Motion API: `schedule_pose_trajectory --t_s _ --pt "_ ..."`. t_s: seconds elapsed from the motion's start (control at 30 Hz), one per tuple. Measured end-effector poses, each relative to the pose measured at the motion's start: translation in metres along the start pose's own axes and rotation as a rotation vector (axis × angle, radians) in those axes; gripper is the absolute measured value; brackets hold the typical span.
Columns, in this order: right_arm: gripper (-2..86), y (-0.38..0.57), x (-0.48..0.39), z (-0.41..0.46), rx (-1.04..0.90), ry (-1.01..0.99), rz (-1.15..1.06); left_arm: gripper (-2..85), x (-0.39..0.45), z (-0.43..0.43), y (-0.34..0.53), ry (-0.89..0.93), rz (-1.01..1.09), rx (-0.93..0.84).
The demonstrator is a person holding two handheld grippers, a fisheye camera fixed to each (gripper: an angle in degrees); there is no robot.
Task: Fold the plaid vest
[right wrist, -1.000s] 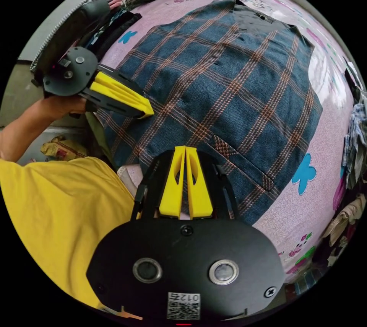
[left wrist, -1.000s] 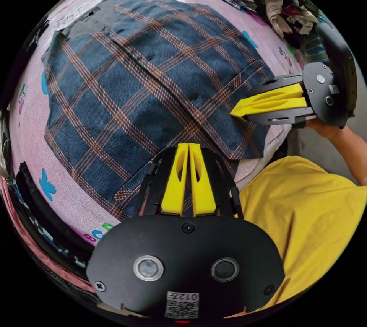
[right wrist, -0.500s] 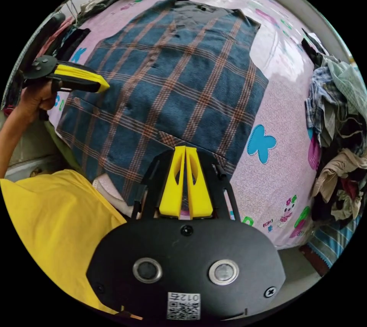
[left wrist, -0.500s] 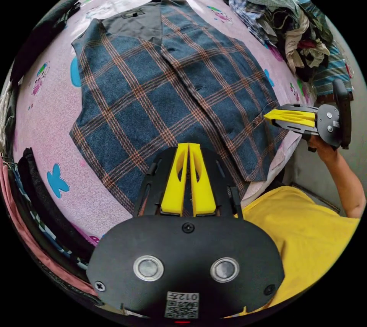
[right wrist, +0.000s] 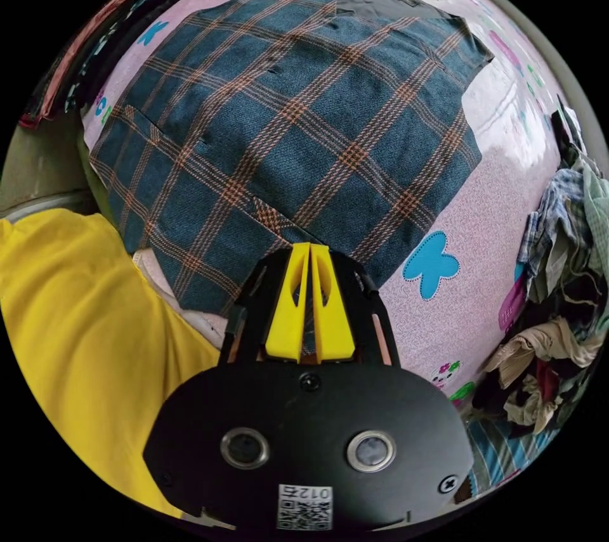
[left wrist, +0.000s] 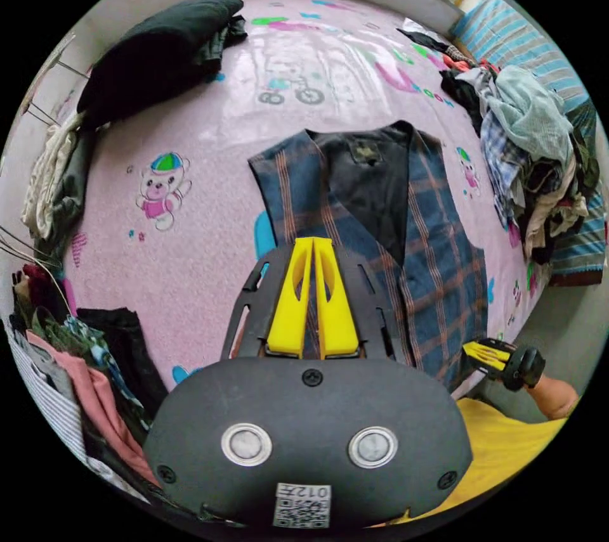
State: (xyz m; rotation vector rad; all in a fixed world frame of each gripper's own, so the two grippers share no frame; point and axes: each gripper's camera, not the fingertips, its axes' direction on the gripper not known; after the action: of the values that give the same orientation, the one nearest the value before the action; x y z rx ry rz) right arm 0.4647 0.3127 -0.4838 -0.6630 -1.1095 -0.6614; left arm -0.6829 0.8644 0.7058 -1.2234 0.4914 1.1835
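The plaid vest (right wrist: 304,123) lies spread flat, front up, on the pink sheet (left wrist: 209,142), soft woven cloth best pinched at a hem corner, as the left gripper (left wrist: 312,301) and right gripper (right wrist: 309,304) hover with jaws pressed together.

Pink cartoon-print bed (left wrist: 190,238) w/ plaid vest (left wrist: 438,263) flat, black bundle (left wrist: 152,47), clothes heap (left wrist: 533,155).

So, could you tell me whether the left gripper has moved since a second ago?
Yes: the left gripper has drawn back from the plaid vest, which lies flat on the pink sheet.
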Motion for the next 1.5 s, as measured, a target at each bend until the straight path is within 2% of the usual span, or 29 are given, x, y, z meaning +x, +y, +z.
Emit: schedule_pose_trajectory --t_s 0.13,0.2,0.3,0.4,0.53,0.67,0.7,0.8,0.87,0.97,1.03,1.2,1.37,1.5 --pt "0.8 -0.010 0.023 -0.009 -0.043 -0.092 -0.009 0.4 -0.009 0.026 -0.066 -0.088 0.025 -0.039" --pt "0.8 -0.014 0.038 -0.013 -0.066 -0.161 0.007 0.4 -0.007 0.055 -0.095 -0.179 0.056 -0.135" --pt "0.9 -0.018 0.063 -0.017 -0.092 -0.281 0.037 0.4 -0.005 0.086 -0.108 -0.242 0.097 -0.201" --pt "0.9 -0.019 0.079 -0.021 -0.097 -0.345 0.045 0.3 -0.010 0.091 -0.112 -0.322 0.083 -0.167" --pt "0.8 -0.020 0.083 -0.032 -0.107 -0.314 0.014 0.2 -0.028 0.095 -0.114 -0.257 0.059 -0.139" --pt "0.7 -0.031 0.090 -0.053 -0.218 -0.290 -0.099 0.1 -0.047 0.097 -0.110 -0.222 -0.018 -0.122" --pt "0.7 -0.034 0.095 -0.063 -0.191 -0.291 -0.100 0.1 -0.051 0.092 -0.106 -0.203 -0.058 -0.104" --pt "0.7 -0.065 0.131 -0.118 0.059 -0.293 -0.050 0.2 -0.044 0.075 -0.093 -0.134 -0.030 -0.014" --pt "0.7 -0.105 0.153 -0.157 0.322 -0.244 -0.007 0.1 -0.034 0.075 -0.094 -0.117 0.029 0.001" --pt "0.6 -0.167 0.161 -0.187 0.530 -0.315 -0.012 0.1 -0.021 0.093 -0.105 -0.195 0.114 -0.049" --pt "0.6 -0.204 0.157 -0.196 0.586 -0.321 -0.011 0.1 -0.023 0.107 -0.113 -0.226 0.120 -0.083" --pt "0.5 -0.276 0.143 -0.201 0.566 -0.318 -0.045 0.1 -0.042 0.124 -0.123 -0.166 0.075 -0.091" --pt "0.1 -0.318 0.150 -0.176 0.393 -0.185 0.002 0.0 -0.056 0.127 -0.120 -0.170 0.038 -0.054" --pt "0.0 -0.318 0.162 -0.184 0.447 -0.240 0.065 0.0 -0.062 0.130 -0.121 -0.154 0.047 -0.030"
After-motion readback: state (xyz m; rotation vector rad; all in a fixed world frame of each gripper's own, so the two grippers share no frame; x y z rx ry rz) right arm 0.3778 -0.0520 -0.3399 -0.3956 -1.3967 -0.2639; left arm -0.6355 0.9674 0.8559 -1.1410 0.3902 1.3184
